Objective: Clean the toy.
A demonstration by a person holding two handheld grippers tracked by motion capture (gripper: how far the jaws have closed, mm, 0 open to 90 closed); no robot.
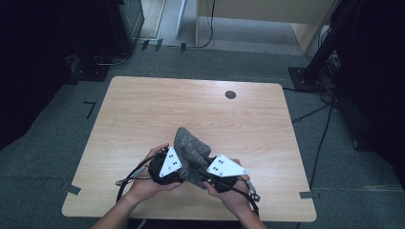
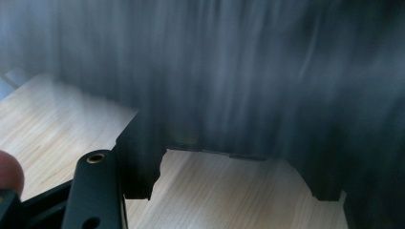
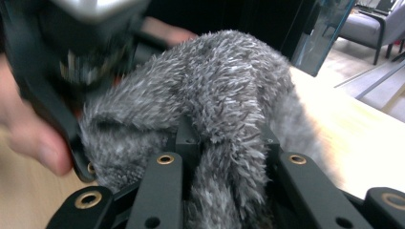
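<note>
Left tongs point(image 1: 184, 164) and right tongs point(image 1: 203, 168) are both buried in a fuzzy grey sock point(image 1: 191, 152) in the high view, one from each side, with a white plate on top of each. The sock sits near the front edge of the surface point(image 1: 143, 109), bunched up and poking away from the person, whose hands wrap each tool just behind it. A small dark round spot point(image 1: 230, 94) sits well beyond the sock, toward the far edge.

Left gripper view is super blurry: a big dark grey streaky mass, the sock point(image 2: 229, 86), right up against the camera, pale wood of the surface point(image 2: 52, 124) under it. The left tongs look clamped together on the sock here, though the blur hides the tips.

Right gripper view is much clearer: the right tongs point(image 3: 229, 143) are pinched on a fold of the sock point(image 3: 224, 90), fuzz bulging between and over the black jaws. The other tool, blurred, is pressed into the sock from the left, fingers point(image 3: 33, 138) beside it.
</note>
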